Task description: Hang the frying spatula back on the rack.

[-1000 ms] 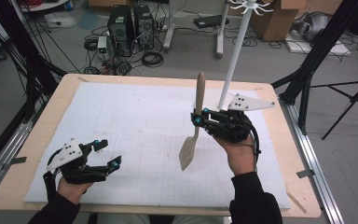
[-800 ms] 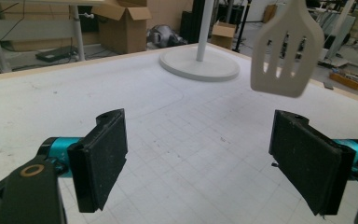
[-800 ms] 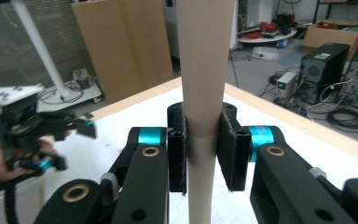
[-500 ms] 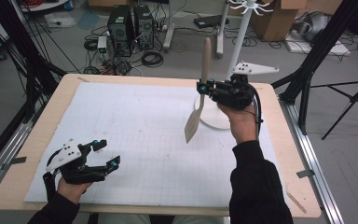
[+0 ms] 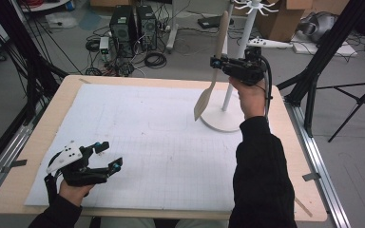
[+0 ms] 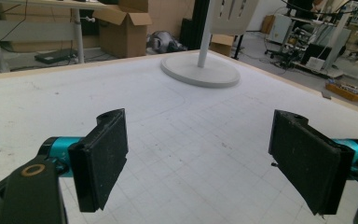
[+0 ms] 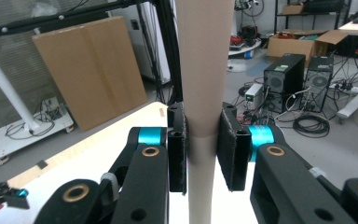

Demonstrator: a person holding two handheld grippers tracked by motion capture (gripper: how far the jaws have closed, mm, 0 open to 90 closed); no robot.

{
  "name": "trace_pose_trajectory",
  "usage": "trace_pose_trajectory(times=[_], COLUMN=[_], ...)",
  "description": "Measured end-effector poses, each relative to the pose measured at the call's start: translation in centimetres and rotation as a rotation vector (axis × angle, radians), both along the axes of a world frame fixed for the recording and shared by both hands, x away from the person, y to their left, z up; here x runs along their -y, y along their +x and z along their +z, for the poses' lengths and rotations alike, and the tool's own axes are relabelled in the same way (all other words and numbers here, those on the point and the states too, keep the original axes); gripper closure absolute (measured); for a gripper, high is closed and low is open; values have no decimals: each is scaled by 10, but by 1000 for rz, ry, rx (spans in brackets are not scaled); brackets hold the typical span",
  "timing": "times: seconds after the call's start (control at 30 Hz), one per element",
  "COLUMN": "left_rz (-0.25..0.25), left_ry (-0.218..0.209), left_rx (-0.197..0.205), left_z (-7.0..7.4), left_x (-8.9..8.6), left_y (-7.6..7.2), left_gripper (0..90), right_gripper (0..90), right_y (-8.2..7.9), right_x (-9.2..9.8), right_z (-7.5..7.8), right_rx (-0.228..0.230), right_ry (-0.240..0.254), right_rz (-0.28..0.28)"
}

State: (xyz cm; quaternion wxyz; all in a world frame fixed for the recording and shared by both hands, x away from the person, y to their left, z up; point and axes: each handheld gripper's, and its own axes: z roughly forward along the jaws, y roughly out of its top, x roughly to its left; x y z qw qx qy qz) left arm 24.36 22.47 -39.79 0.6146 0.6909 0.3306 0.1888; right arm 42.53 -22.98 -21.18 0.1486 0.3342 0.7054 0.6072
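High view: right hand-held gripper (image 5: 217,61) clenched on wooden spatula (image 5: 211,83), left hand-held gripper (image 5: 110,154) released, nothing between.

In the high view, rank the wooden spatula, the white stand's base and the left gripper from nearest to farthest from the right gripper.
1. Wooden spatula: clamped in the right gripper, blade hanging down.
2. White stand's base: on the table just below and beside that hand.
3. Left gripper: at the near left corner of the mat, jaws open, farthest.
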Motion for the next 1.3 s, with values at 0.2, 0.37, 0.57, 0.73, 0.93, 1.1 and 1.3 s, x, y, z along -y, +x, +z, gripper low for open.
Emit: trace_pose_trajectory(times=[0.2,0.37,0.57,0.73,0.93,1.1,1.3], left_rz=[-4,-3,2,11,12,17,18], left_ry=[-4,-13,-21,-28,-20,-25,-22], left_rx=[-4,-5,-18,-16,-17,-20,-16], left_z=[-1,-1,-2,-2,-3,-3,-3], left_x=[1,0,-2,-4,-4,-5,-5], left_y=[1,2,2,2,2,2,2], left_gripper=[200,200,201,202,203,204,207], right_gripper=[755,756,756,756,756,755,755], right_y=[15,25,30,33,35,33,33], right_x=[6,5,5,8,12,16,21], right_z=[-2,1,1,0,-3,-2,-3], right_rx=[-16,-24,-23,-22,-24,-20,-33], right_ry=[34,47,67,95,111,118,122], right_rz=[-17,-12,-7,-12,-13,-13,-14])
